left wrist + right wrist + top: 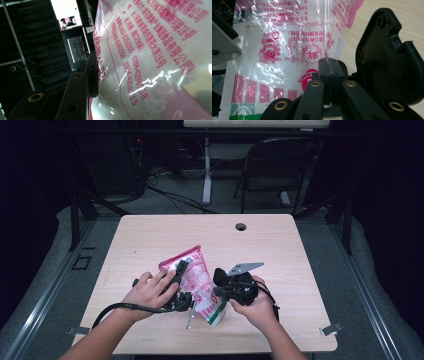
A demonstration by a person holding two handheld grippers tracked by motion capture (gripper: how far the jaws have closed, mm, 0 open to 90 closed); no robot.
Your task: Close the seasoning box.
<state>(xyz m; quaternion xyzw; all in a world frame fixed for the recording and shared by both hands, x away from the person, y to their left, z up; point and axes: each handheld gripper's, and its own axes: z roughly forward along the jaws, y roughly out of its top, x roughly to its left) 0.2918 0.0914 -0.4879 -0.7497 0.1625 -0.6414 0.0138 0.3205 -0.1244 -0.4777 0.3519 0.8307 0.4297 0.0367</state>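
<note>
Wooden table (pixel 150 235), dark room behind; we hold the bag (pixel 192 270) near the front edge, left gripper (pixel 181 269) clamped across its body, right gripper (pixel 328 67) pinched on its edge film. Pull apart evenly

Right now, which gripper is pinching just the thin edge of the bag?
The right gripper. Its jaws are squeezed tight on the clear edge of the bag. The left gripper holds the fat, full part, so its jaws stand wider.
</note>
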